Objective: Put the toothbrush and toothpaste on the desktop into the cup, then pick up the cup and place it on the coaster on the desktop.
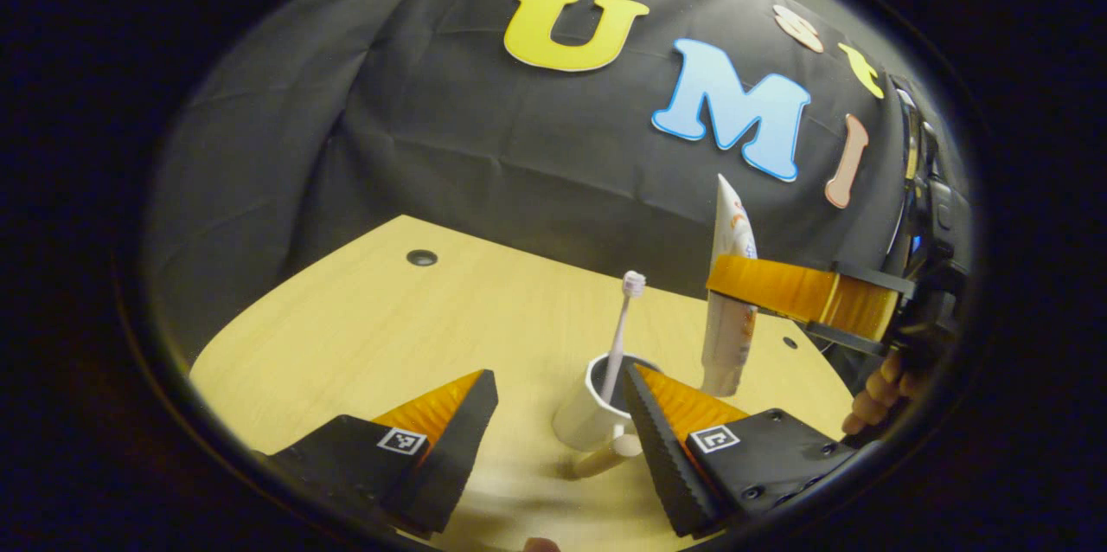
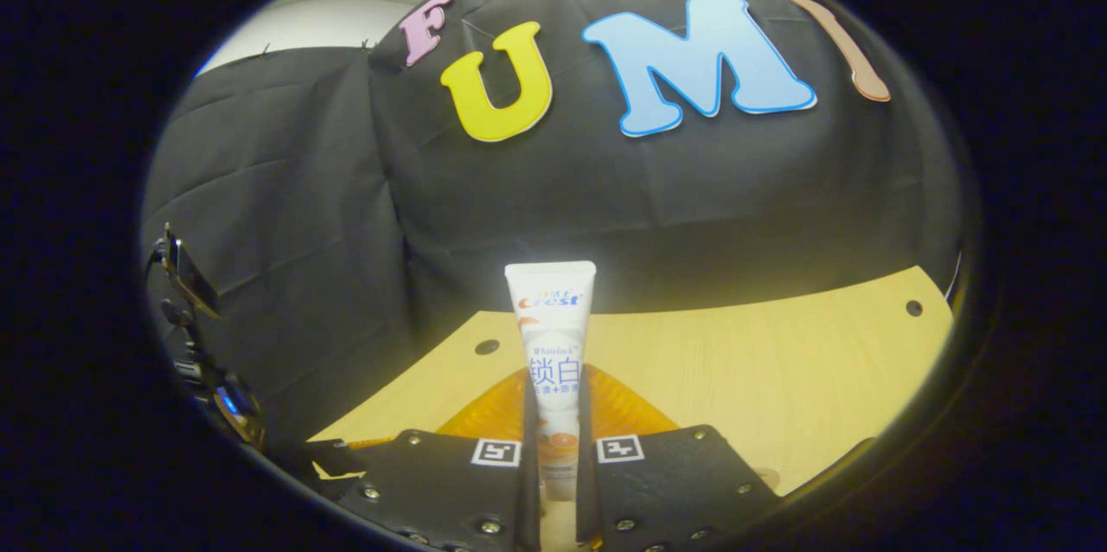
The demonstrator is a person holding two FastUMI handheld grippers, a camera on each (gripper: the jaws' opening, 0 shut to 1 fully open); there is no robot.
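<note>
Spreading wide in the left gripper view, the left gripper (image 1: 553,414) brackets a white cup (image 1: 597,414) with a toothbrush (image 1: 621,327) inside, on the wooden desktop (image 1: 363,336); beyond it the right gripper (image 1: 735,292) is clamped on the upright toothpaste (image 1: 731,310). Right gripper view: the tube's front face between the fingers (image 2: 666,483), black cloth wall (image 2: 735,206) behind

Hand-held gripper (image 2: 553,483): screwed plates bearing square markers.
</note>
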